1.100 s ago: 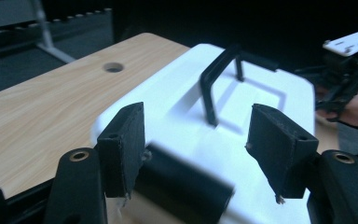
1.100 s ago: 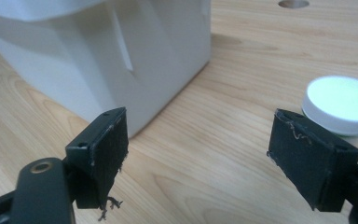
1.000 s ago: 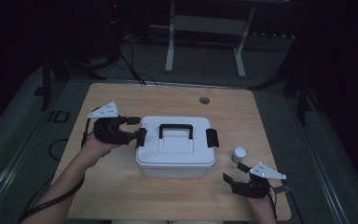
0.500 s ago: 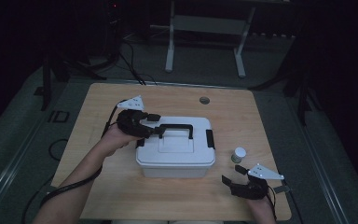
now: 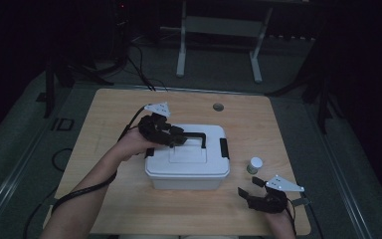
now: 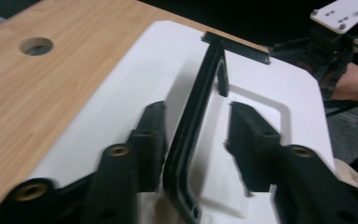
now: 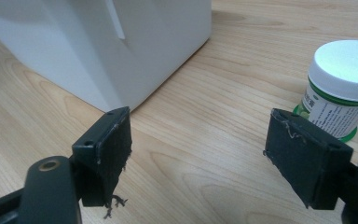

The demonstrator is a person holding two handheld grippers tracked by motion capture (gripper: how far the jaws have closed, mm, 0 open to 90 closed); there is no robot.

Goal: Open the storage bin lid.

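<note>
Left tool [image 6: 193, 135] has just been closing, its jaws straddling the black handle [image 6: 200, 100] of the white storage box [image 5: 189, 162] mid-surface, not yet pinching. Rigid plastic, probably light; that handle's the sensible hold. Right tool [image 7: 198, 154] gapes, empty.

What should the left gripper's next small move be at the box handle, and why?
Probably finish closing on the black handle. The left gripper straddles it atop the white box, its jaws have just been closing, and a gap remains beside one pad. The right gripper waits open near the small bottle.
</note>
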